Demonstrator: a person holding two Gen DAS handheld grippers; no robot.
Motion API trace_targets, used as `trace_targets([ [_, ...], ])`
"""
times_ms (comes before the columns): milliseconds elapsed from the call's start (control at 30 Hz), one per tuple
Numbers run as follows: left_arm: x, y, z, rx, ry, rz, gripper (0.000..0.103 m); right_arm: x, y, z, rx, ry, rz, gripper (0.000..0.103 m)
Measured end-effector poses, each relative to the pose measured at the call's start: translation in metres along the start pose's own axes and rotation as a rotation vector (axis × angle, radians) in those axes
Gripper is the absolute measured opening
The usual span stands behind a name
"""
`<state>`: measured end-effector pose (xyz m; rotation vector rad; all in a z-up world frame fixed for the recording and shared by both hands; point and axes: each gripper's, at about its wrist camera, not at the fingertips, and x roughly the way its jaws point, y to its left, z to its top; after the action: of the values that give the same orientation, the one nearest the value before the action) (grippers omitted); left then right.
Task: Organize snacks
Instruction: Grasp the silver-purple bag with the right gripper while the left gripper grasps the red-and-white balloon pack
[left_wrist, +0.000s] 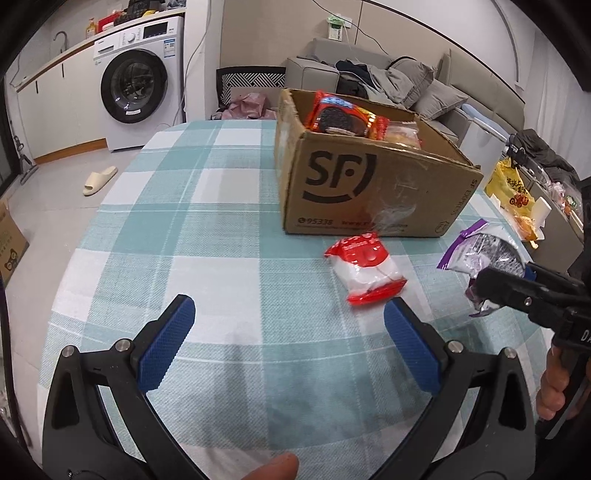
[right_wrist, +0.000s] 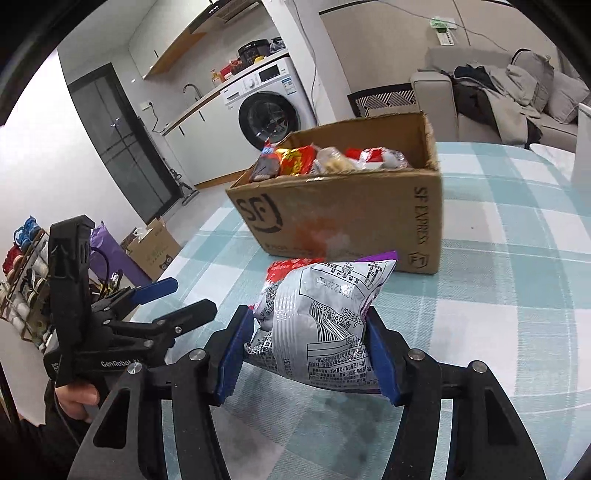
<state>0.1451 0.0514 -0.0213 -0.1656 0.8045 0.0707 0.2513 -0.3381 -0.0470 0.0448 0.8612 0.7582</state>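
The right gripper (right_wrist: 308, 350) pinches the puffy silver-purple snack bag (right_wrist: 317, 317) low in the frame, perhaps only by its sides, so it may slip before the cardboard box (right_wrist: 343, 218), while the left gripper (left_wrist: 288, 328) gapes empty.

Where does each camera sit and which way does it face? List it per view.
Left wrist: on the open left gripper, looking across the table at the box and red packet; a fingertip shows.
Right wrist: on the right gripper, shut on the silver bag, facing the box; the left hand shows.
Both share box, bag, washer.
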Motion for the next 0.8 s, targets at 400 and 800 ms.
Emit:
trace_targets([
  [400, 0.041, -0.032, 0.011, -0.030, 0.046, -0.002, 0.102, -0.025, -0.025, 0.003, 0.043, -0.044, -0.045, 0.061],
  [800, 0.072, -0.058, 0.019, 0.006, 0.076, 0.016, 0.102, -0.024, -0.042, 0.000, 0.092, -0.042, -0.062, 0.061],
])
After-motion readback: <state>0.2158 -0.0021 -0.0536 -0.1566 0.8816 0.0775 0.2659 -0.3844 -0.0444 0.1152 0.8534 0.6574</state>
